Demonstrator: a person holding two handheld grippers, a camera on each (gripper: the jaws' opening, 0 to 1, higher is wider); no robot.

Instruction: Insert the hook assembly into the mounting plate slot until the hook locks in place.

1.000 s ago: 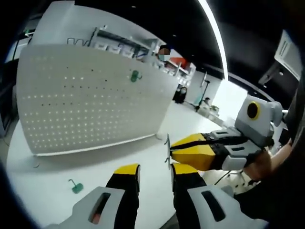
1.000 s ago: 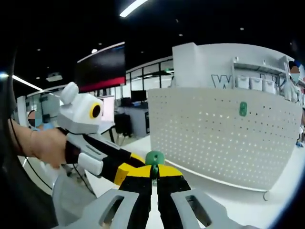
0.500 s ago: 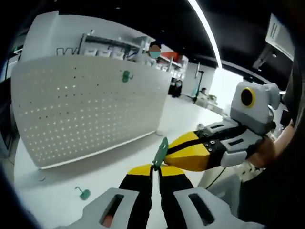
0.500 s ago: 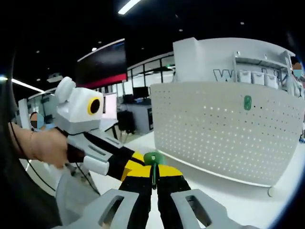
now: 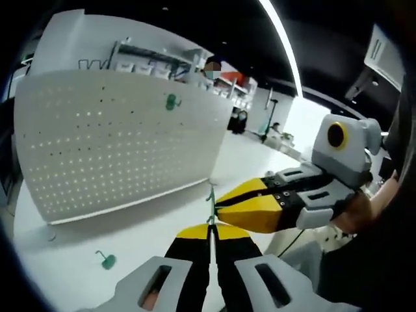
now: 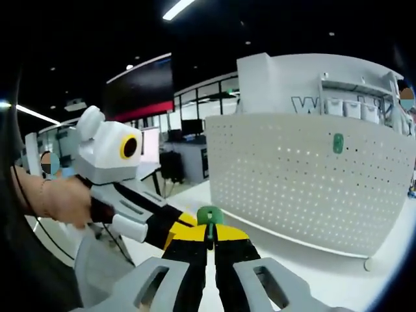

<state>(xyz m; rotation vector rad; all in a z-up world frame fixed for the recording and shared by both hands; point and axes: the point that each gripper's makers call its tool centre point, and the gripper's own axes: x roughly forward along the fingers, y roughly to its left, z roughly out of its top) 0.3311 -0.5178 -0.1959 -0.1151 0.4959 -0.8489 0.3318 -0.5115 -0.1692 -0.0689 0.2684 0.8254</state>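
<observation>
A small green hook [image 5: 210,203] is held up in the air in front of the white pegboard [image 5: 117,143]. My left gripper [image 5: 210,229] is shut on its lower part. My right gripper [image 5: 218,207] comes in from the right and its yellow tips also pinch the hook. In the right gripper view, the hook's round green head [image 6: 209,215] sticks up between my shut right gripper [image 6: 209,230] jaws, and the left gripper [image 6: 177,226] meets it from the left. Another green hook [image 5: 171,101] [image 6: 338,143] hangs high on the pegboard [image 6: 305,188].
A third green hook [image 5: 105,260] lies on the white table [image 5: 162,218] in front of the pegboard. A hand [image 6: 58,201] holds the left gripper. White shelves [image 5: 156,62] and a person stand behind the board.
One second ago my left gripper was open beside the hook held by the right gripper. It has since shut on the hook, which now stands edge-on instead of tilted.
</observation>
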